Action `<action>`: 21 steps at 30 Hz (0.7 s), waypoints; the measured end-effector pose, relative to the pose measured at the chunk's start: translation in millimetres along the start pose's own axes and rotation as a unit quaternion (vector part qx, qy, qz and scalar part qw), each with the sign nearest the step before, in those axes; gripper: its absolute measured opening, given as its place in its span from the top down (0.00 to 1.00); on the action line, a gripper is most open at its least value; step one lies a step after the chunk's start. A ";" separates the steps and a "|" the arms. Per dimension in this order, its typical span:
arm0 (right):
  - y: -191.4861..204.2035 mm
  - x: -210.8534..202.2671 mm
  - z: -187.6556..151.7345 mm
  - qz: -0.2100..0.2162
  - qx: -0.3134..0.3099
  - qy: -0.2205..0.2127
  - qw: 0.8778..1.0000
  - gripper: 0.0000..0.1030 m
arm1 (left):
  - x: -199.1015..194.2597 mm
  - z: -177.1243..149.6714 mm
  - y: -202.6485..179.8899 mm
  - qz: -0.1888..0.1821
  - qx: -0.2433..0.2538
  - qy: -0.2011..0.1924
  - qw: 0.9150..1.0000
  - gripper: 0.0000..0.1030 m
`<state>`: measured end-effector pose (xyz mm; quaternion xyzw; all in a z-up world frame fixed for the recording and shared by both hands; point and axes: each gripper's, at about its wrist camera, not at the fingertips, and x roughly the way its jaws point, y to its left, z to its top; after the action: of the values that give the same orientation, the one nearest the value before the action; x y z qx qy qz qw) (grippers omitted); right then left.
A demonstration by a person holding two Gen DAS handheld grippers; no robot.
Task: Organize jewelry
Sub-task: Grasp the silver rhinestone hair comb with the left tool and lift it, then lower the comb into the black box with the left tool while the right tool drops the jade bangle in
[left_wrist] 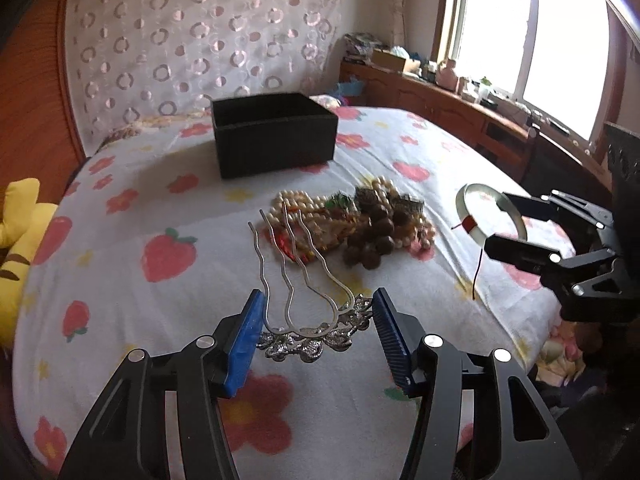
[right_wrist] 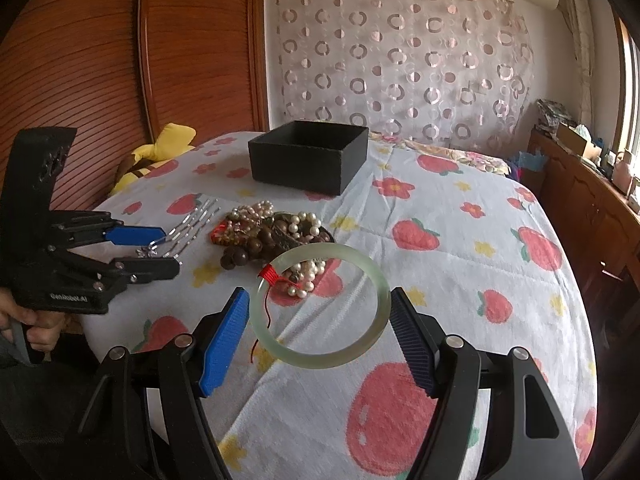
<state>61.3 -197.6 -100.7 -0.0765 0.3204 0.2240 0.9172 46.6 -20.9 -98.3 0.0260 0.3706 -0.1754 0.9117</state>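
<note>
Two grippers: left gripper [left_wrist: 318,330], right gripper [right_wrist: 320,320]. One black box [left_wrist: 276,140], open top, on one bed [left_wrist: 120,264]. One silver hair comb [left_wrist: 304,312], four wavy prongs. One pale green bangle [right_wrist: 320,304] with one red thread [right_wrist: 269,276] tied on. One jewelry pile [left_wrist: 352,224]: pearl strands and dark brown wooden beads tangled, number of separate strands impossible to tell. One yellow plush toy [left_wrist: 18,240] at bed edge. One hand [right_wrist: 36,324] visible.
</note>
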 end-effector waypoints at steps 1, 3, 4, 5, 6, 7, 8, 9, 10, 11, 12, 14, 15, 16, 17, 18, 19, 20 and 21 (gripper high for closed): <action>0.2 -0.6 0.7 0.000 -0.001 -0.001 1.000 0.28 | -2.8 1.7 1.3 0.001 -0.001 -0.005 1.000 0.49; 1.1 -0.4 6.1 0.000 -0.005 -0.005 1.000 0.28 | -6.0 7.9 4.0 0.003 -0.002 -0.012 1.000 0.49; 0.9 -0.3 8.4 -0.001 -0.007 -0.007 1.000 0.28 | -6.9 10.3 4.6 0.004 -0.002 -0.014 1.000 0.49; 1.2 -0.3 12.1 -0.001 -0.009 -0.011 1.000 0.28 | -7.8 14.6 5.8 0.007 -0.001 -0.017 1.000 0.49; 1.2 -0.1 16.3 -0.001 -0.012 -0.015 1.000 0.28 | -8.2 17.4 6.3 0.010 0.000 -0.021 1.000 0.49; 0.9 0.3 19.7 -0.001 -0.013 -0.018 1.000 0.28 | -8.5 22.2 8.2 0.013 0.001 -0.024 1.000 0.49; 0.6 1.5 24.7 -0.001 -0.015 -0.021 1.000 0.28 | -8.4 26.3 10.3 0.015 0.001 -0.027 1.000 0.49; 0.2 3.2 29.4 -0.001 -0.017 -0.024 1.000 0.28 | -8.9 28.7 12.1 0.016 0.001 -0.029 0.999 0.49; -0.6 4.4 32.5 -0.002 -0.018 -0.026 0.999 0.28 | -8.4 34.2 14.3 0.018 0.001 -0.033 0.999 0.49; -1.2 6.7 37.6 -0.004 -0.021 -0.028 0.999 0.28 | -8.0 38.1 16.4 0.020 0.002 -0.035 0.999 0.49; -1.7 8.1 40.4 -0.004 -0.022 -0.030 0.999 0.28 | -7.4 42.4 18.5 0.020 0.003 -0.038 0.999 0.49; -3.3 11.2 46.5 -0.005 -0.023 -0.032 0.999 0.28 | -5.2 52.5 21.7 0.021 0.004 -0.044 0.999 0.49; -4.4 13.3 49.9 -0.005 -0.023 -0.033 0.999 0.28 | -3.6 57.2 23.4 0.021 0.005 -0.046 0.999 0.49; -5.5 15.4 53.0 -0.006 -0.024 -0.034 0.999 0.28 | -1.2 64.3 25.2 0.023 0.006 -0.049 0.999 0.49; -6.2 17.1 55.4 -0.007 -0.024 -0.034 0.999 0.28 | 0.7 68.1 25.6 0.024 0.007 -0.051 0.998 0.49; -7.6 19.7 58.7 -0.009 -0.025 -0.035 0.999 0.28 | 3.2 73.0 26.7 0.026 0.009 -0.053 0.998 0.49; -9.3 22.2 61.8 -0.012 -0.025 -0.035 0.999 0.28 | 6.7 80.0 27.8 0.030 0.011 -0.054 0.998 0.49; -10.8 24.6 64.5 -0.013 -0.025 -0.035 0.999 0.28 | 8.9 84.7 28.8 0.032 0.012 -0.055 0.998 0.48; -12.2 27.1 67.4 -0.015 -0.025 -0.034 0.999 0.28 | 11.7 89.4 30.0 0.033 0.013 -0.057 0.998 0.48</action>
<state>123.1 -179.5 -64.8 -0.0963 0.2821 0.2203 0.9288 124.1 -12.2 -44.1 0.0402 0.3150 -0.1509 0.9362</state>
